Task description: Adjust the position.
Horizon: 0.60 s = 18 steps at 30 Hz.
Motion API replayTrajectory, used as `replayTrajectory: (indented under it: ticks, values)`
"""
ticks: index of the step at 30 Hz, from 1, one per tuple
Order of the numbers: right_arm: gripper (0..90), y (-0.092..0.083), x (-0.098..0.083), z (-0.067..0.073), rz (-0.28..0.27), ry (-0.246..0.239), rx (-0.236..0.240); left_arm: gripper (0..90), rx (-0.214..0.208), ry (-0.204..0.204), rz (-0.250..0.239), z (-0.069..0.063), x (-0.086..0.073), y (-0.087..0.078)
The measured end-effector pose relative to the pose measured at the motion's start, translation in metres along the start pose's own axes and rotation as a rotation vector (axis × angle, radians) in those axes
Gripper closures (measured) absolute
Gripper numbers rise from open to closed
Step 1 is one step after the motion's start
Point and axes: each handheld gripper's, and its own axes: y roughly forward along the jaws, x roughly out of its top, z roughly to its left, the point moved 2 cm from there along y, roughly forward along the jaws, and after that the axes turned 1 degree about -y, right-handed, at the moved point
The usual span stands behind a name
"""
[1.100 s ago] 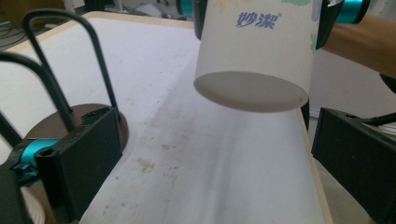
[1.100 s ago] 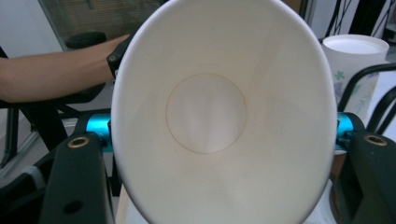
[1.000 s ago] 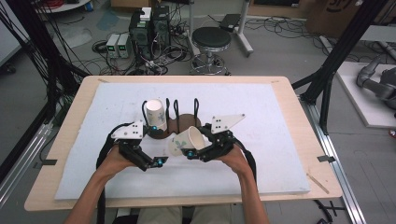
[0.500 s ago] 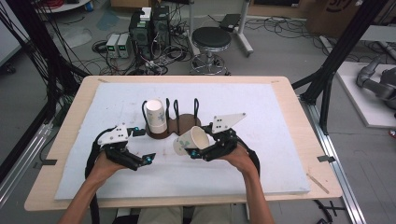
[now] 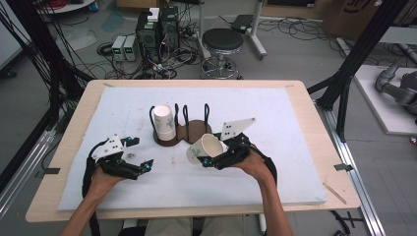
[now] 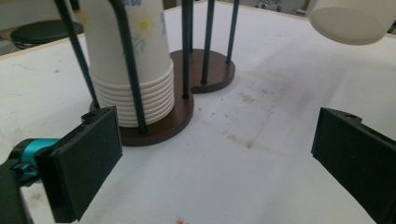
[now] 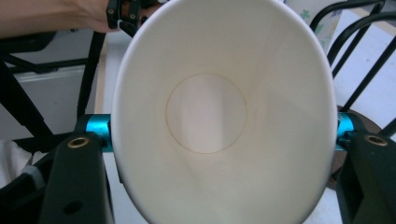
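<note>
- Two hand-held grippers work over a white mat (image 5: 295, 147) on a wooden table (image 5: 74, 128), seen from the high view.
- Right gripper (image 5: 209, 160): its jaws pinch a single paper cup (image 5: 204, 147) by the sides, just below the rim; the cup lies tilted on its side in the air, mouth toward the gripper's camera (its round bottom (image 7: 205, 112) shows in the right gripper view), just in front of the rack.
- Left gripper (image 5: 140, 155): jaws spread wide with nothing between them, near the mat, well apart from the held cup.
- Cup rack (image 5: 194, 130): a dark brown base with upright black wire loops, at mid-table.
- Stack of cups (image 5: 163, 122): nested, flower-printed, standing bottom up in the rack's left bay; the neighbouring bay holds no cup.
</note>
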Motion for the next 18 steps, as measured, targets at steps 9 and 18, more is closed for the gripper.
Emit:
replayTrajectory:
  ticks: [9,18]
  values:
    - [32.0,0.001,0.001,-0.002,0.115,-0.011,-0.03,1.7,0.075,-0.011,-0.013,0.007,-0.007,-0.005]
    - [31.8,0.005,0.004,-0.001,0.203,-0.029,-0.046,1.7,0.119,-0.025,-0.023,0.008,-0.013,-0.005]
